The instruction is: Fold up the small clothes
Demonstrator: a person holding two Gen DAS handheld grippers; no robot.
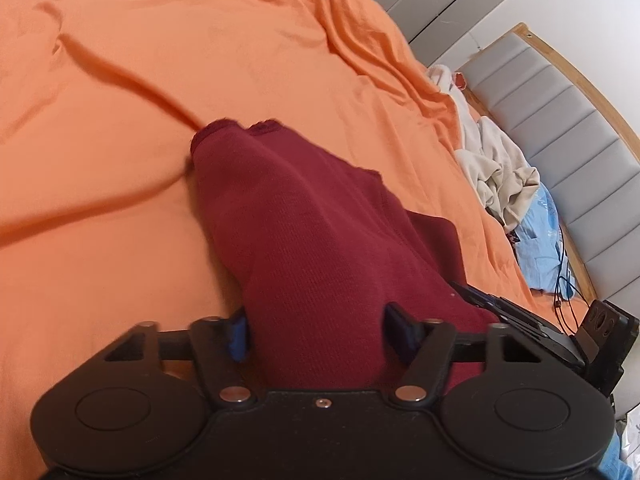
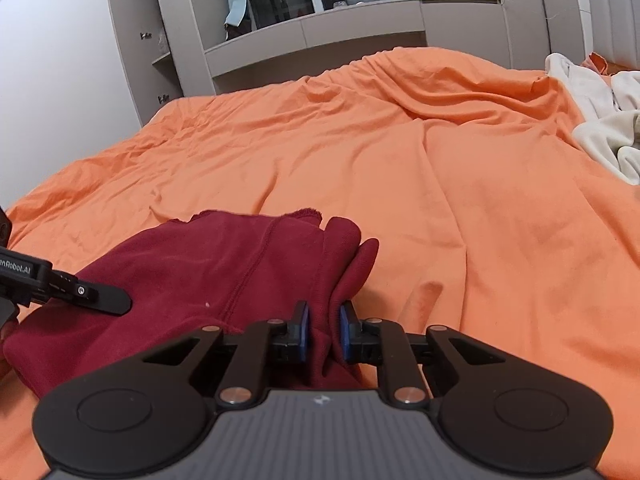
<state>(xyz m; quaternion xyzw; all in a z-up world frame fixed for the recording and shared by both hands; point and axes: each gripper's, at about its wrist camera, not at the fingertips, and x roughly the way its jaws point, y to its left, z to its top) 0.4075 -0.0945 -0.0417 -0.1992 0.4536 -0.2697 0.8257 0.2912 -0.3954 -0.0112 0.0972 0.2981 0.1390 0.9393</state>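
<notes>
Both grippers hold the dark red garment (image 2: pixel 240 272) up off the orange bed (image 2: pixel 400 168) — likely to carry a fold over. The right gripper (image 2: pixel 323 334) has its jaws clamped on a bunched edge; the left gripper (image 1: pixel 316 336) has thick cloth filling its half-closed jaws, apparently gripped.

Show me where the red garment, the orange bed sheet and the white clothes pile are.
red garment (image 1: pixel 312 220), left wrist view, middle of the raised fabric.
orange bed sheet (image 2: pixel 400 168), right wrist view, bare middle area.
white clothes pile (image 1: pixel 496 168), left wrist view, crumpled centre.
</notes>
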